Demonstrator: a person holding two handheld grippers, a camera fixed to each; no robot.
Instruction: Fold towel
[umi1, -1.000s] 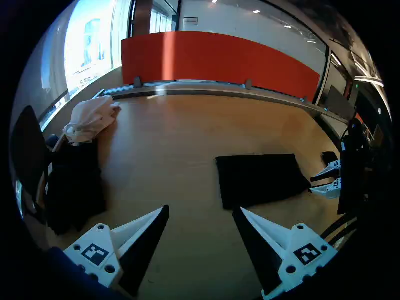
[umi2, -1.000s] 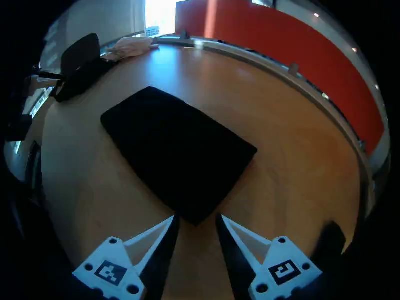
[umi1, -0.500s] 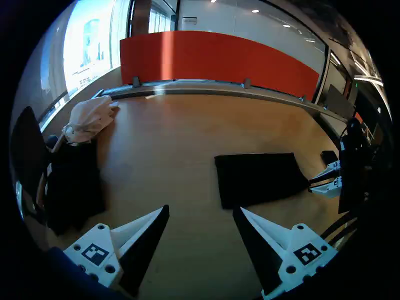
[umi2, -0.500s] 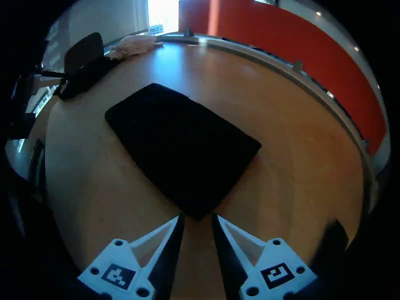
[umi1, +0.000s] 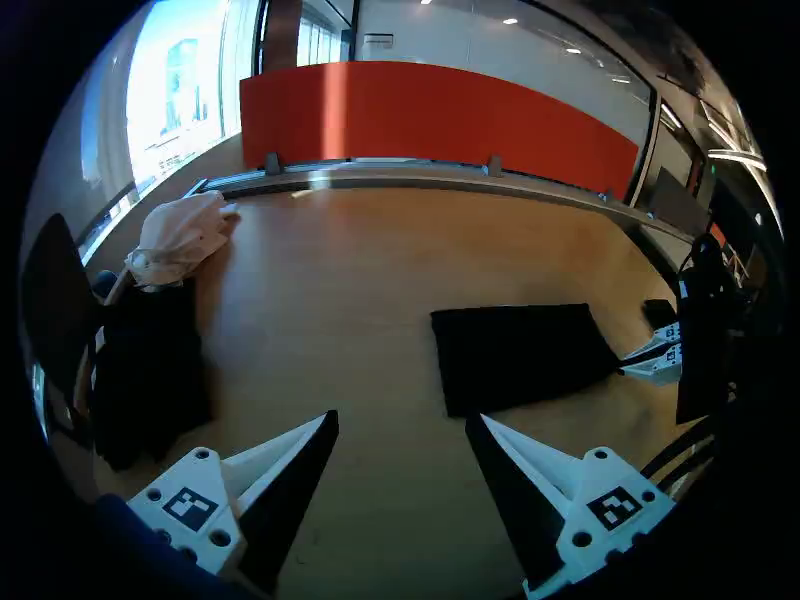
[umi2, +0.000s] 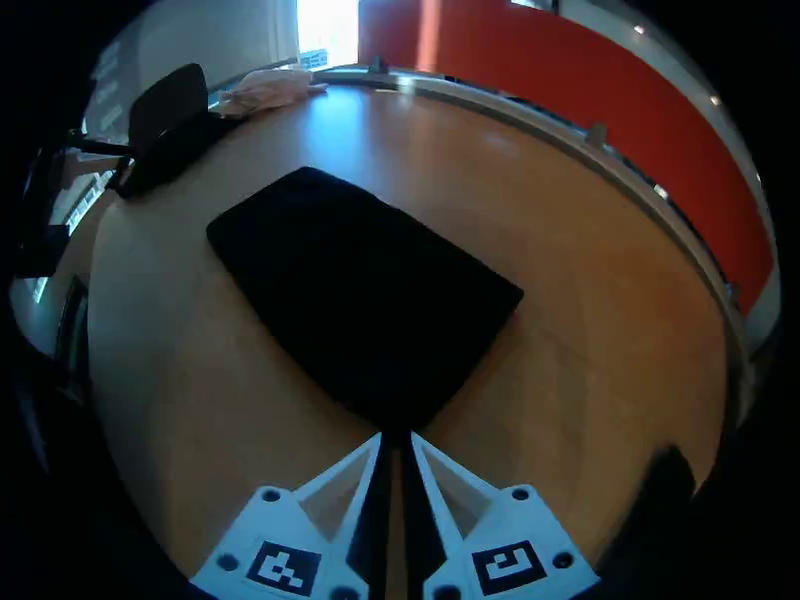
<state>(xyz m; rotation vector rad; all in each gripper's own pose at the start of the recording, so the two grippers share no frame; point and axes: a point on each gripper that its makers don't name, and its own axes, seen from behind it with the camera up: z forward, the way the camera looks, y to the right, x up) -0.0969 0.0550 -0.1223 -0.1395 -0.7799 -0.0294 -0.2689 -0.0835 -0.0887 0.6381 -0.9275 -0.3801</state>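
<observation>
Towel: The black towel (umi2: 360, 300) lies flat on the wooden surface (umi2: 600, 330) as a neat rectangle, one corner pointing straight at my right hand. I cannot make out how many layers it has.
Right hand-held gripper: The right hand-held gripper (umi2: 397, 440) has its fingers pressed almost together at that near corner, and I judge it is pinching the very tip of the cloth. I work from a corner because it gives me a handle to lift and carry the edge across.
Left hand-held gripper: The left hand-held gripper (umi1: 400, 416) is spread wide above bare wood, short of the towel and touching nothing. I hold it open so it can take a second corner or steady the cloth.
Cross-check: In the left gripper view the right hand-held gripper sits at the towel's right-hand tip, low against the surface.
Step in hand: I read this as securing the corner for a fold; no part of the cloth is lifted yet.
Risk: With so little fabric between the fingers, the corner may slip free on the lift.
Surroundings: A heap of pale cloth (umi1: 180, 235) rests well apart at the far left, before a red panel (umi1: 440, 110).
</observation>
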